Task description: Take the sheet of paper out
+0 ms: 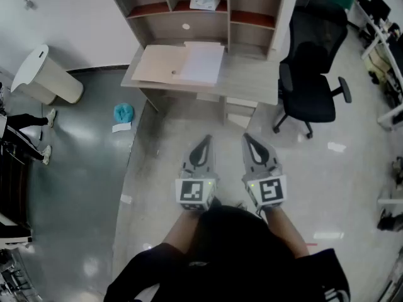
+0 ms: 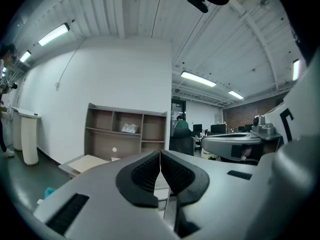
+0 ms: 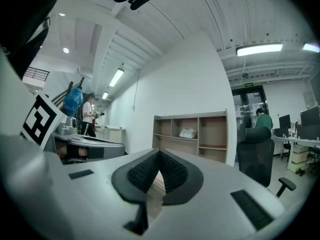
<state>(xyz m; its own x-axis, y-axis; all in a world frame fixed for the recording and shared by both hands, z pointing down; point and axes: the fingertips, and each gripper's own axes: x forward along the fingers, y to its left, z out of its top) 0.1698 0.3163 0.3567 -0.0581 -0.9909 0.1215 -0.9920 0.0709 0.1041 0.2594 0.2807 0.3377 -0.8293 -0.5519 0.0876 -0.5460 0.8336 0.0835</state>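
Starting with the head view, the sheet of paper [image 1: 203, 63] lies flat on the desk [image 1: 252, 85], overlapping a tan folder [image 1: 156, 63]. It is well apart from the left gripper [image 1: 203, 145] and right gripper [image 1: 252, 145], both held low before the person. The left gripper view shows jaws pressed together on nothing, with the shelf unit [image 2: 127, 131] far ahead. The right gripper view shows the same: closed and empty. The step in hand looks like the approach. The next move likely calls for closing in and spreading one gripper to pinch the sheet's edge.
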